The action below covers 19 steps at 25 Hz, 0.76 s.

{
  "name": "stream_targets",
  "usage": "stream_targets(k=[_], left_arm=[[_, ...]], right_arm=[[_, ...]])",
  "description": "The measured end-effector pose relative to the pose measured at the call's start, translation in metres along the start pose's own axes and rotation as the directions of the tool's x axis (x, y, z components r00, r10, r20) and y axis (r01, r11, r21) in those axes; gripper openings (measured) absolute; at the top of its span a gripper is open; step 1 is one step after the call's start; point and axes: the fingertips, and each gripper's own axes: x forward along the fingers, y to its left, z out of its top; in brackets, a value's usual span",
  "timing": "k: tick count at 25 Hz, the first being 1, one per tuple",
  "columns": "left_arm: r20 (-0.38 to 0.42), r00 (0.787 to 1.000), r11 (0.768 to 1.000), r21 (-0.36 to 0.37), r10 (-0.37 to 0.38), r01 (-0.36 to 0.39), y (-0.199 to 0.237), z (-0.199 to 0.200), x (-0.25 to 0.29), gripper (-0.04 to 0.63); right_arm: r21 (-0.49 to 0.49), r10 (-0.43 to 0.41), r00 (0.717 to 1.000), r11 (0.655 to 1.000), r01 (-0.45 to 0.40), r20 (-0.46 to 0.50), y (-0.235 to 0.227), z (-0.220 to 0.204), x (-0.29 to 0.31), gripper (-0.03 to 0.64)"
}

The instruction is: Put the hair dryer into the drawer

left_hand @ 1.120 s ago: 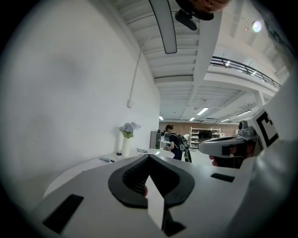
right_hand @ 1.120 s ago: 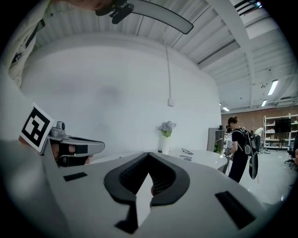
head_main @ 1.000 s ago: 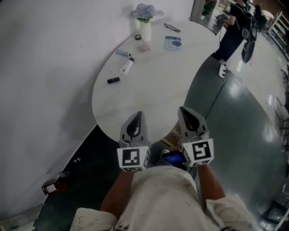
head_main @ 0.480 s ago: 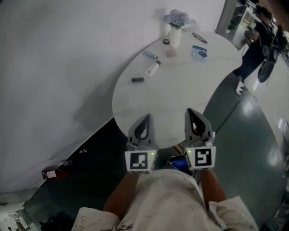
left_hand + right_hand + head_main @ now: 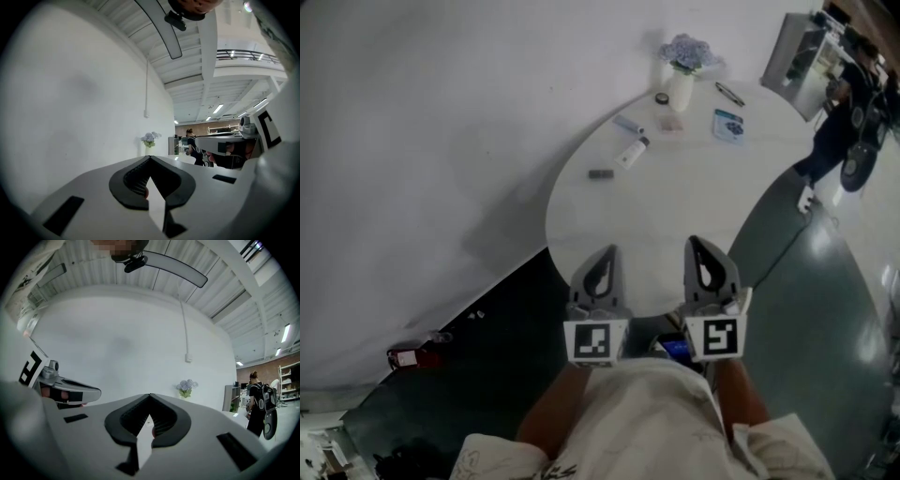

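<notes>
While hovering by the white table (image 5: 675, 206) | keeping left gripper (image 5: 605, 255) and right gripper (image 5: 697, 251) clenched, empty | finding no hair dryer in view | expecting rigid, light, slick plastic; favouring the handle

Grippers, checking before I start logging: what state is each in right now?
Left gripper: closed, empty.
Right gripper: closed, empty.

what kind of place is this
Probably a big open office or studio rather than a home: a white oval table with a vase of flowers, a high ceiling with strip lights, and a mezzanine railing.
</notes>
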Motion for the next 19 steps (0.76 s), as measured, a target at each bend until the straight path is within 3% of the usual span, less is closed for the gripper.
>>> stream_targets(k=[19], left_arm=[[0.044,0.999,1.000,0.005,-0.019,0.019,-0.009,0.012,0.002,0.002]], right_arm=[[0.014,-0.066,0.998,0.998,0.066,-0.005,-0.013,0.002,-0.012,0.005]])
